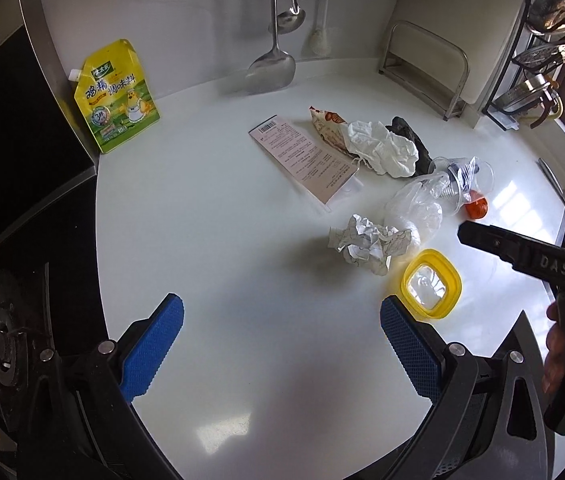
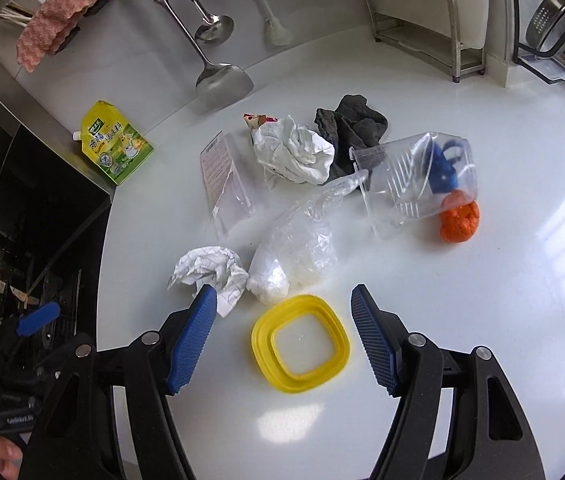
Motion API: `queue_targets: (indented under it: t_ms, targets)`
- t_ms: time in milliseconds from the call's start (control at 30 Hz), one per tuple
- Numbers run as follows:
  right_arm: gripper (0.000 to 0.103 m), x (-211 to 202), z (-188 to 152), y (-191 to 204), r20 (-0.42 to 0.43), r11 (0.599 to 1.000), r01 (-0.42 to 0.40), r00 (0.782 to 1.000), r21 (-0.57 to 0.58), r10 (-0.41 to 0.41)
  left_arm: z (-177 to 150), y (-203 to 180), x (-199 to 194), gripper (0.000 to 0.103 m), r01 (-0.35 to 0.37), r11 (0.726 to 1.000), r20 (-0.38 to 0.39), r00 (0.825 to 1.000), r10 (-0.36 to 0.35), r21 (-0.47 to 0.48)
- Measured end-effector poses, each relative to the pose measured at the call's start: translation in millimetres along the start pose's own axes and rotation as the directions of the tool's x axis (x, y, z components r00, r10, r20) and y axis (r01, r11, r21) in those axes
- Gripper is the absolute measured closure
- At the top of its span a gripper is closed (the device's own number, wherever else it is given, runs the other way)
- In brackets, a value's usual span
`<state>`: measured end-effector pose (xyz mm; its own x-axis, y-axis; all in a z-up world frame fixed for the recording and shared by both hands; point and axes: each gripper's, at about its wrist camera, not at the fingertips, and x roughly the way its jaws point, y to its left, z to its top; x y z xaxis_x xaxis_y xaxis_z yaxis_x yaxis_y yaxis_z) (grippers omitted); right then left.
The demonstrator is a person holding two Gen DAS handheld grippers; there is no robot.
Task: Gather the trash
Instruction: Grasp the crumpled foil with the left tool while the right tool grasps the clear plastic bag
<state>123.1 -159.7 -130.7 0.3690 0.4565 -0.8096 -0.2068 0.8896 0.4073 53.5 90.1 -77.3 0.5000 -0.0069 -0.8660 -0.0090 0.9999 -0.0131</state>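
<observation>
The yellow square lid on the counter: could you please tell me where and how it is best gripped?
Probably across two opposite raised edges of the yellow lid, coming from above. It lies flat on the counter with a low square rim, and the right hand-held gripper already hangs open on either side of it.

I count one yellow lid (image 2: 300,350), one ball of crumpled lined paper (image 2: 210,270), one crumpled white paper wad (image 2: 292,150), one clear plastic bag (image 2: 298,240), one clear plastic cup (image 2: 414,176), one orange lump (image 2: 460,220), one dark rag (image 2: 352,128), one snack wrapper (image 1: 328,126), one flat printed packet (image 1: 302,156), one yellow seasoning pouch (image 1: 116,96). Hanging utensils: one spatula (image 2: 224,82), two ladles (image 2: 214,30), one brush (image 2: 270,20).
</observation>
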Motion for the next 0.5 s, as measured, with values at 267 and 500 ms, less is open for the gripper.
queue_targets:
  t_ms: [267,500]
  targets:
    - [0.036,67.9,25.5,2.8,-0.065,0.999,0.045,0.997,0.028,-0.043,-0.7,9.1,13.3,0.006,0.042,0.998,-0.017,0.999,-0.041,0.037]
    - [0.066,92.5,30.0,8.9,-0.094,0.999,0.044,0.995,-0.016,-0.045,3.3,5.7,24.4,0.006,0.088,0.993,-0.031,0.996,-0.085,0.075]
